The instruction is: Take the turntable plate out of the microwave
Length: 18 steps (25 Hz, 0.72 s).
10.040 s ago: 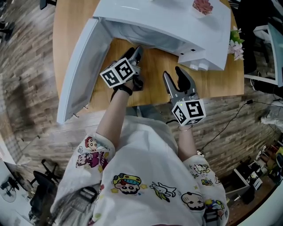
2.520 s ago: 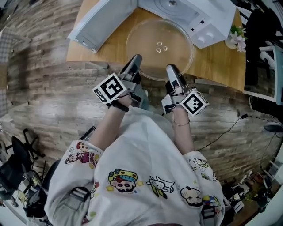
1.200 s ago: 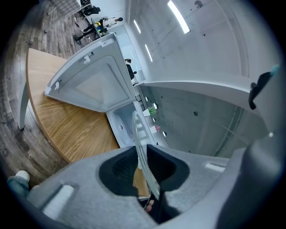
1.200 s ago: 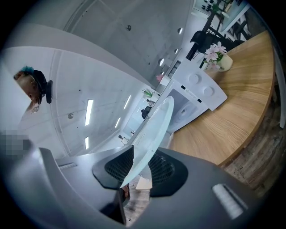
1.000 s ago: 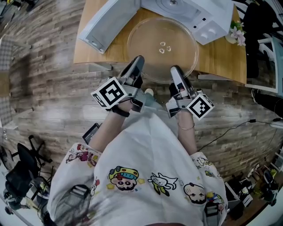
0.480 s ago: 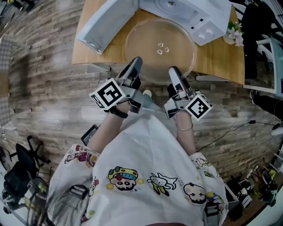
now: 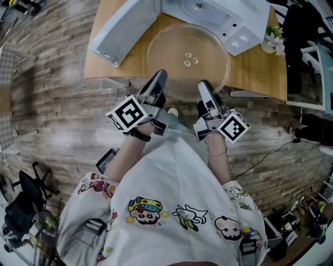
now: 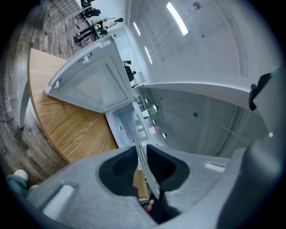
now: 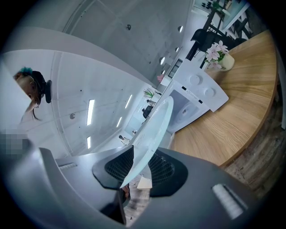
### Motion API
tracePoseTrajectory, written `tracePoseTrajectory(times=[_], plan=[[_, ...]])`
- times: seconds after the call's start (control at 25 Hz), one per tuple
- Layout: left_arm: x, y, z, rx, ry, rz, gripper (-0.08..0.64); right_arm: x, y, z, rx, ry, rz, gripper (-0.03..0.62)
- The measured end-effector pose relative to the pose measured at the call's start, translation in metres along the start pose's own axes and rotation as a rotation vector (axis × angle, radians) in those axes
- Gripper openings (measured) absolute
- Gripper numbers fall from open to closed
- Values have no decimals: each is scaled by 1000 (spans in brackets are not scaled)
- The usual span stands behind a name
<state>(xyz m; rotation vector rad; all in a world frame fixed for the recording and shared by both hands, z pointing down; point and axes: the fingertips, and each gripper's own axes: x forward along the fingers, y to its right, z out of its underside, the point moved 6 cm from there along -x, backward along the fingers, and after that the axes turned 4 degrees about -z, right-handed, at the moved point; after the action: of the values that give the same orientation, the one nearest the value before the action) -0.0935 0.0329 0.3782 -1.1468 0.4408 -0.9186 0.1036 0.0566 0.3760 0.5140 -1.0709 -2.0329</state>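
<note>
Left hand-held gripper (image 7: 157, 78) and right hand-held gripper (image 7: 204, 87) each clamp narrowly parted jaws on the near rim of the glass plate (image 7: 179, 49). It lies at upper centre of the head view, over the wooden tabletop (image 7: 260, 70), outside the open microwave (image 7: 221, 15), whose door (image 7: 122, 28) hangs at upper left.

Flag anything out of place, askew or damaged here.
Only the glass turntable plate: out of the microwave, clamped at its near rim by the left gripper and right gripper, overhanging the table edge. Nothing looks spilled or broken.
</note>
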Motion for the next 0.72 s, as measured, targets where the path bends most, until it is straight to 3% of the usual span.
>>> tracePoseTrajectory(times=[0.72], plan=[[1,-6,-4,-7,-4,-4,60,7,3,2,18,-14,0,115]])
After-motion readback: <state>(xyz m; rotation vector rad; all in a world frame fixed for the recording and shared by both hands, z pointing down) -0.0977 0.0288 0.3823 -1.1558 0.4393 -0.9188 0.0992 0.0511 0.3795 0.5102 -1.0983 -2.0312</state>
